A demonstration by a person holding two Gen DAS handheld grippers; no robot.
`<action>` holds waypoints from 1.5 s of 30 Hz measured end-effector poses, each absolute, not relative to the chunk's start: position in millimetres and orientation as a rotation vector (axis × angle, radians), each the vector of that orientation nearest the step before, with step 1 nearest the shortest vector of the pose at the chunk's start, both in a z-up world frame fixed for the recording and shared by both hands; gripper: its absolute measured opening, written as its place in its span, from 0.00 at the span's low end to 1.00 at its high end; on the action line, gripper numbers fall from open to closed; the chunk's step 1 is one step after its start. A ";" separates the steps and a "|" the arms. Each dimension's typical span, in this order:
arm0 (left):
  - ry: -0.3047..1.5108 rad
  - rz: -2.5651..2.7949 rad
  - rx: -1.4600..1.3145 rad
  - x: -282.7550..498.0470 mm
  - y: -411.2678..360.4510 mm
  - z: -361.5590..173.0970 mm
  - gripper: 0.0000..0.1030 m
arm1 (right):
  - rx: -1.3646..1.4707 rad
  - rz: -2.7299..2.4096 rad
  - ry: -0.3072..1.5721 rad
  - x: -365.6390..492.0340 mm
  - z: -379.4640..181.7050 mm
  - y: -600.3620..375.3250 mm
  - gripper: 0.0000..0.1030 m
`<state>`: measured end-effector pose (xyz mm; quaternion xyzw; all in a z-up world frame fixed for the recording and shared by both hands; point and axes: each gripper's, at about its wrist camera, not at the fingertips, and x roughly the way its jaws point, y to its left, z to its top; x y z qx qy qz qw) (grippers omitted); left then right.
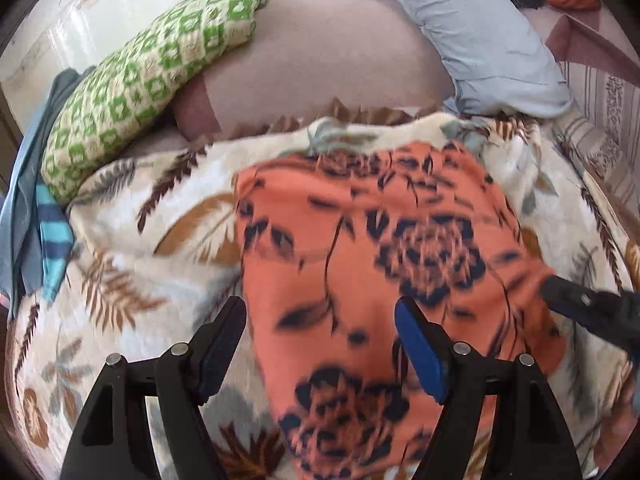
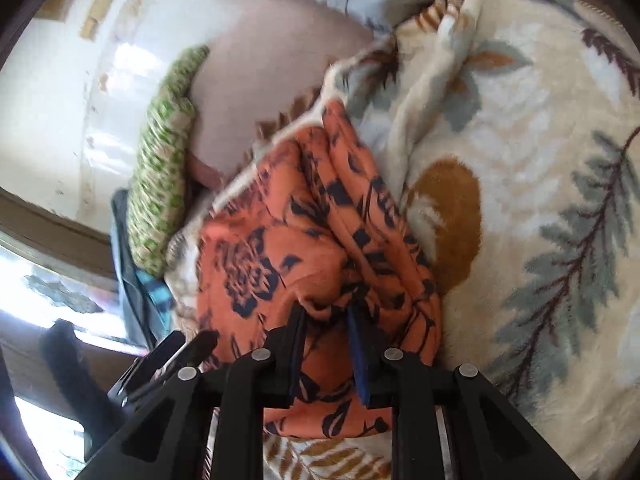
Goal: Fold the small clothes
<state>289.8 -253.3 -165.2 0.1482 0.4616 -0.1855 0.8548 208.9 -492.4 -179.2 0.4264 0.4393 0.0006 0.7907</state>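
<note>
Thin matt orange cloth lies on a fluffy plush blanket beside a coarse knitted cushion.

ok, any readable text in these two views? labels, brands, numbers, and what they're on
None readable in either view.
Orange floral garment: printed flowers only, no tag or label showing.
Leaf-print blanket: pattern only.
Green checked cushion: pattern only.
Left claw and right claw: no markings visible.
Pale patches on the wall: too blurred to tell.
</note>
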 end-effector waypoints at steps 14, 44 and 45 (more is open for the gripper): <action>0.959 -0.293 0.277 323.5 -374.6 -209.7 0.56 | 0.917 -0.124 0.772 192.1 -154.4 -529.9 0.24; 0.885 -0.585 0.469 232.7 -252.6 -202.0 0.66 | 0.799 0.211 1.236 218.1 -201.0 -469.6 0.08; 0.876 -0.598 0.449 229.3 -250.0 -196.2 0.66 | 0.793 0.224 1.185 215.9 -190.2 -474.5 0.13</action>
